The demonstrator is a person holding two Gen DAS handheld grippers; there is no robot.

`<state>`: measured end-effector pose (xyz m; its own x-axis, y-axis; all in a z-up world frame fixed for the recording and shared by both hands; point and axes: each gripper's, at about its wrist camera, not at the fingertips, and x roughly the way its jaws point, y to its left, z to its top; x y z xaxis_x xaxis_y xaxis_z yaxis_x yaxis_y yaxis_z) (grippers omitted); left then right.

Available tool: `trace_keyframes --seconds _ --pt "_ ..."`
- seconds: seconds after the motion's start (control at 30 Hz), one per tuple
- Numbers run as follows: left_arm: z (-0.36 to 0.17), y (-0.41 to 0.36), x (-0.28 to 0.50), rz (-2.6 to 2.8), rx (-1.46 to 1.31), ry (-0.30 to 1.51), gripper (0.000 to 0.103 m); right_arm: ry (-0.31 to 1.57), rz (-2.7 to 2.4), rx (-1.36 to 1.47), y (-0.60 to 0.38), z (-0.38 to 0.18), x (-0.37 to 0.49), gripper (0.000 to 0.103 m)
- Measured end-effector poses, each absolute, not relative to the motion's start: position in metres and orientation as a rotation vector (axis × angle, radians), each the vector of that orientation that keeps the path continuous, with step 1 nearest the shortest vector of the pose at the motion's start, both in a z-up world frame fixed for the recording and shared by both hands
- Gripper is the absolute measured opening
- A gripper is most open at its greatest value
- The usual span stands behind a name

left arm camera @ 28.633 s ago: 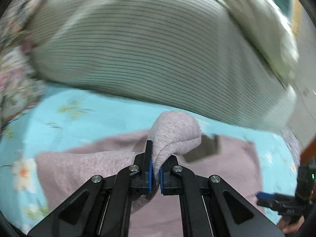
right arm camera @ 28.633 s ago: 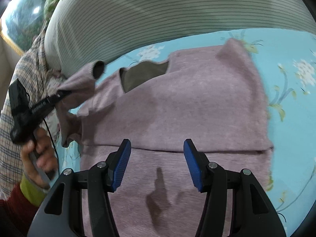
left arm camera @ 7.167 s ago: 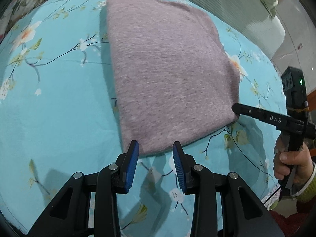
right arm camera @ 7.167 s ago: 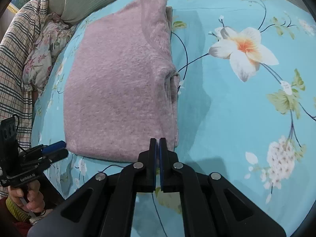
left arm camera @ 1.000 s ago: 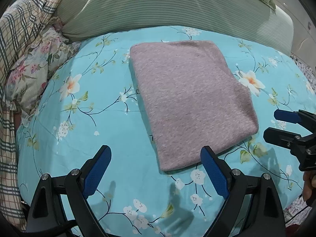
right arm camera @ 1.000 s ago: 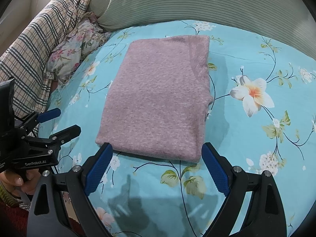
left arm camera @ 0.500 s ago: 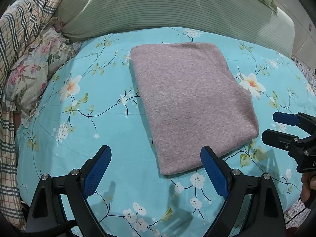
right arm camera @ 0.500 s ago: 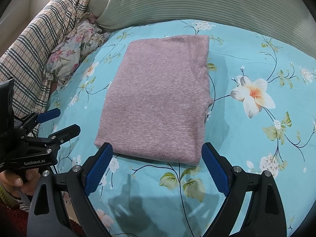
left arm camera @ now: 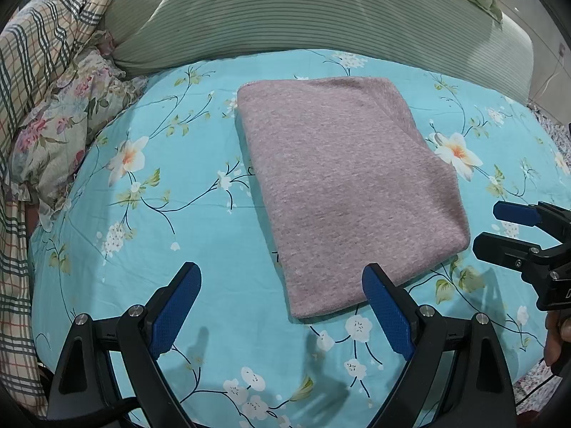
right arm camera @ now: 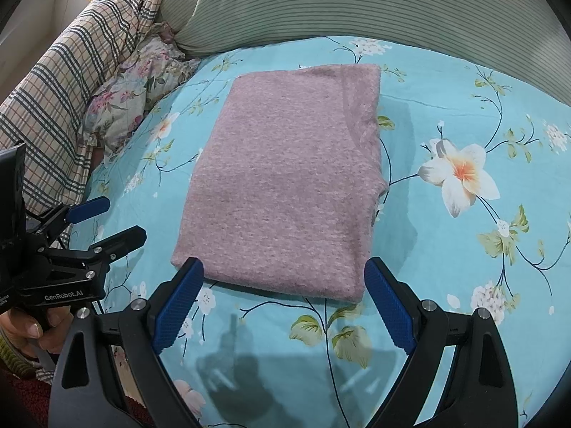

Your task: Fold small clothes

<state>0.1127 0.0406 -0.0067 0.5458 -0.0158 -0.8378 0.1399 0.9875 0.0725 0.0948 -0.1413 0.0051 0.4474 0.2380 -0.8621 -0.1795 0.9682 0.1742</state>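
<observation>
A mauve knitted sweater (left arm camera: 342, 185) (right arm camera: 289, 182) lies folded into a flat rectangle on the turquoise floral bedsheet (left arm camera: 200, 235) (right arm camera: 464, 285). My left gripper (left arm camera: 282, 303) hovers wide open in front of its near edge, with nothing between the blue pads. It shows again at the left of the right wrist view as the left gripper (right arm camera: 117, 221), held by a hand. My right gripper (right arm camera: 283, 297) is also wide open and empty, just short of the sweater's near edge. In the left wrist view the right gripper (left arm camera: 499, 228) sits beside the sweater's right corner.
A long green striped bolster pillow (left arm camera: 303, 14) (right arm camera: 357, 3) runs along the back of the bed. A plaid blanket (left arm camera: 39, 57) (right arm camera: 71, 82) and a floral pillow (left arm camera: 67, 125) (right arm camera: 139, 92) are piled at the left.
Over the last second both open grippers have eased back slightly from the sweater. The sweater has stayed in place. Much earlier, it was still unfolded with my left gripper shut on it.
</observation>
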Motion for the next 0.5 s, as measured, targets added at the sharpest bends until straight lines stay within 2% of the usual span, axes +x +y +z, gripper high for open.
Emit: trace_keyframes --seconds 0.5 --pt "-0.0042 0.0388 0.1171 -0.086 0.134 0.981 0.092 1.077 0.258 0.062 -0.1409 0.0064 0.0965 0.091"
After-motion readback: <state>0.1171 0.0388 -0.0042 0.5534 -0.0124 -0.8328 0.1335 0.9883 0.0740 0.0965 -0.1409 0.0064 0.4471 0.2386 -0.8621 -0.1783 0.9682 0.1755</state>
